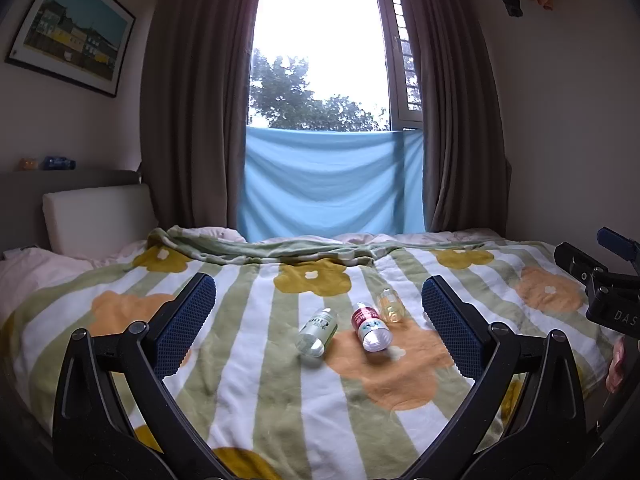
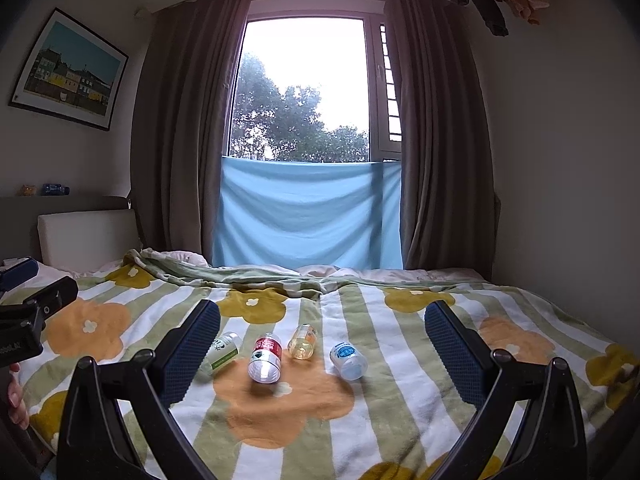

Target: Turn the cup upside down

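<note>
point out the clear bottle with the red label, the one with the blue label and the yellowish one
clear bottle with the red label (image 2: 265, 357), right wrist view, on its label
clear bottle with the blue label (image 2: 347, 359), right wrist view, mid body
small yellowish clear bottle (image 2: 303, 342), right wrist view, mid body

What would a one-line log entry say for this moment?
stage: before any grasp | left gripper: open, empty | right gripper: open, empty | bottles: four, lying on blanket | cup: none visible
</note>
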### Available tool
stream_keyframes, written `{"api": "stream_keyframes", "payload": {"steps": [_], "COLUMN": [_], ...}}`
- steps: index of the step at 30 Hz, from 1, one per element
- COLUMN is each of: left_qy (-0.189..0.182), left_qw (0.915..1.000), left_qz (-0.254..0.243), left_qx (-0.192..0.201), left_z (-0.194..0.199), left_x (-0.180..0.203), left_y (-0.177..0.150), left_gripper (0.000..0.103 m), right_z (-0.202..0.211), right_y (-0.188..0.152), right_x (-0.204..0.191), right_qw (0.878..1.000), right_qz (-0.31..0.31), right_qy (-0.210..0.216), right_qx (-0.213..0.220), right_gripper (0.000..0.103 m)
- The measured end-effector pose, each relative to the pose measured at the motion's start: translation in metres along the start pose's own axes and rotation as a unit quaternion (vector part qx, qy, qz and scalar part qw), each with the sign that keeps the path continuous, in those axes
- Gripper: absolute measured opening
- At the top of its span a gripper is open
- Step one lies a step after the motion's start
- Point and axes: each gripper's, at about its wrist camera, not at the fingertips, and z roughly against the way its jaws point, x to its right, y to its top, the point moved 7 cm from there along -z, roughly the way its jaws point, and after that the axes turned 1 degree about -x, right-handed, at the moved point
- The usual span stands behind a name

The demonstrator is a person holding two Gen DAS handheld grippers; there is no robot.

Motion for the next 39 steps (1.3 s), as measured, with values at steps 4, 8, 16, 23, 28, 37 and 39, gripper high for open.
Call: {"api": "stream_keyframes", "payload": {"steps": [4, 8, 16, 23, 28, 37, 39], "left_qy": [0.0, 0.001, 0.0, 0.001, 0.0, -0.003, -0.004], "left_qw": [1.0, 1.0, 1.0, 1.0, 1.0, 1.0, 0.9999], "left_qz": [0.0, 0.001, 0.004, 0.007, 0.007, 0.007, 0.008], "left_qx": [0.0, 0.0, -0.001, -0.002, -0.003, -0.005, -0.005], "left_z": [-0.0004, 0.0001, 0.0006, -0.0008, -0.0014, -0.0031, -0.0037], "left_x": [-0.0004, -0.003, -0.006, -0.0082, -0.0083, -0.0071, -0.0067], "left_y": [0.0, -0.0024, -0.0052, -0.0073, -0.0079, -0.0091, -0.0092], "left_gripper": [0.103, 0.103, 0.103, 0.103, 0.103, 0.103, 0.103], "right_z": [-0.0001, -0.0003, -0.0001, -0.003, -0.0048, -0.0069, -0.0086], "right_y": [0.0007, -0.001, -0.0021, -0.0024, -0.0022, -0.0027, -0.0028], "right_x": [-0.0007, -0.0025, -0.0044, -0.0047, -0.0038, -0.0052, -0.0056], "right_qw": [1.0, 1.0, 1.0, 1.0, 1.0, 1.0, 1.0], "right_qz": [-0.004, -0.005, -0.01, -0.008, -0.008, -0.009, -0.01], "right_qy": [0.002, 0.003, 0.008, 0.008, 0.009, 0.01, 0.01], "right_qx": [0.001, -0.001, -0.003, -0.006, -0.007, -0.009, -0.01], "right_gripper": [0.102, 0.102, 0.102, 0.102, 0.102, 0.102, 0.102]}}
